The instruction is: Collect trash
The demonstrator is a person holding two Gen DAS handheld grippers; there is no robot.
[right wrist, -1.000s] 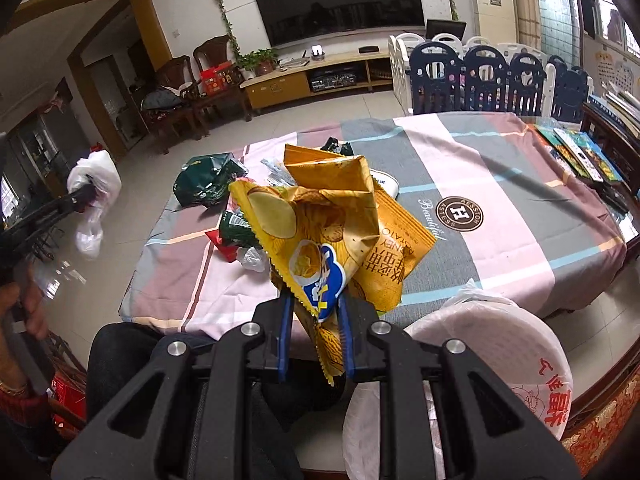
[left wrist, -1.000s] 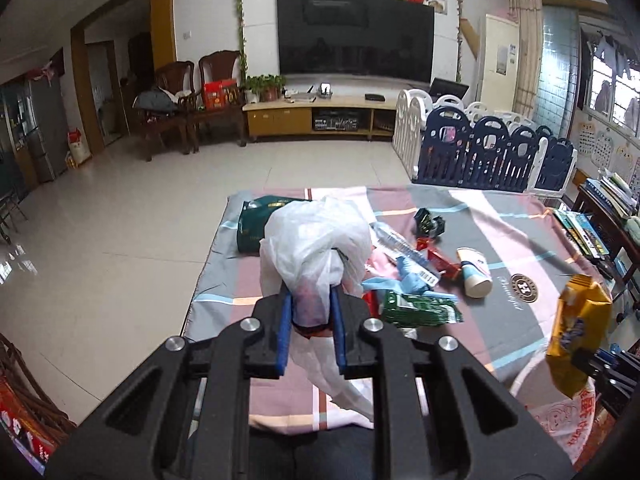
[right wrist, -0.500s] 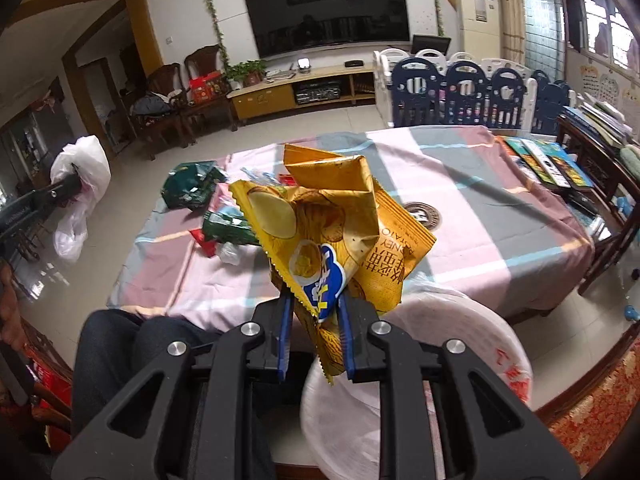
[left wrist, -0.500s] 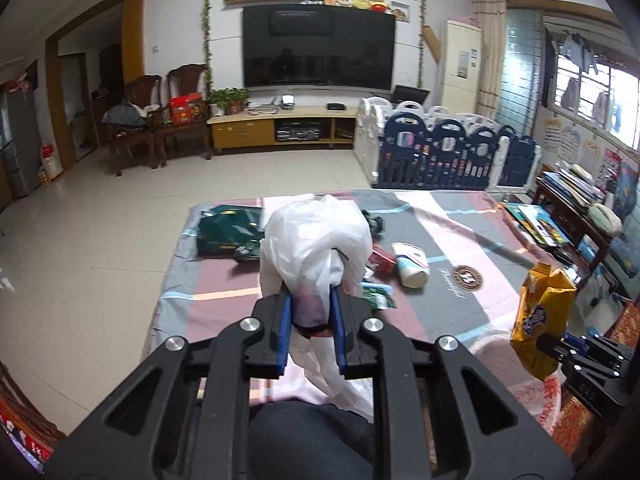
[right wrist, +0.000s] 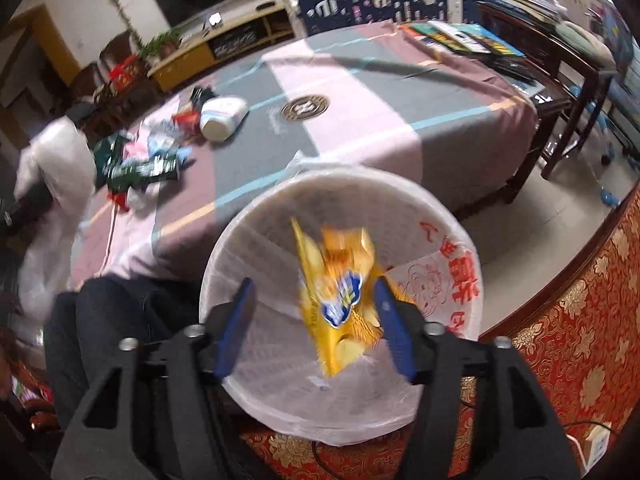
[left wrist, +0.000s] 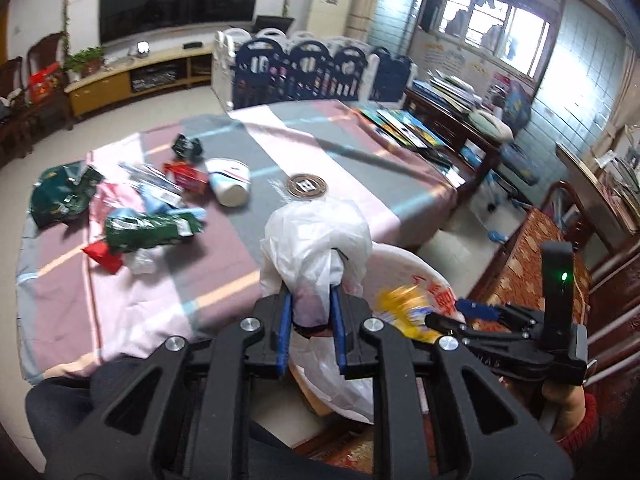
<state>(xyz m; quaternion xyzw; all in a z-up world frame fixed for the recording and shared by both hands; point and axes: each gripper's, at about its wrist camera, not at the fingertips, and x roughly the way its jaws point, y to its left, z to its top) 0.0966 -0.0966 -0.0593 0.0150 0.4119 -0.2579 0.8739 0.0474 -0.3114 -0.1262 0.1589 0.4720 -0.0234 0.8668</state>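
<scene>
My left gripper (left wrist: 310,328) is shut on a crumpled white plastic bag (left wrist: 316,240) and holds it above the table's near edge, beside the bin. My right gripper (right wrist: 314,320) is open over a white trash bin (right wrist: 440,216) lined with a printed bag. A yellow chip bag (right wrist: 340,292), blurred, hangs loose between the spread fingers, over the bin's mouth. In the left wrist view the chip bag (left wrist: 408,312) and the right gripper (left wrist: 460,316) show over the bin (left wrist: 404,264). The white bag also shows at the left of the right wrist view (right wrist: 60,156).
A table with a striped pink and grey cloth (left wrist: 320,152) carries a pile of wrappers (left wrist: 152,228), a green bag (left wrist: 60,196), a white cup (left wrist: 230,186) on its side and a red box (left wrist: 186,174). Wooden furniture with red patterned cushions (left wrist: 532,252) stands right.
My right gripper has swung down over the bin and opened, letting go of the chip bag. My left gripper, still holding the white bag, has moved right towards the bin.
</scene>
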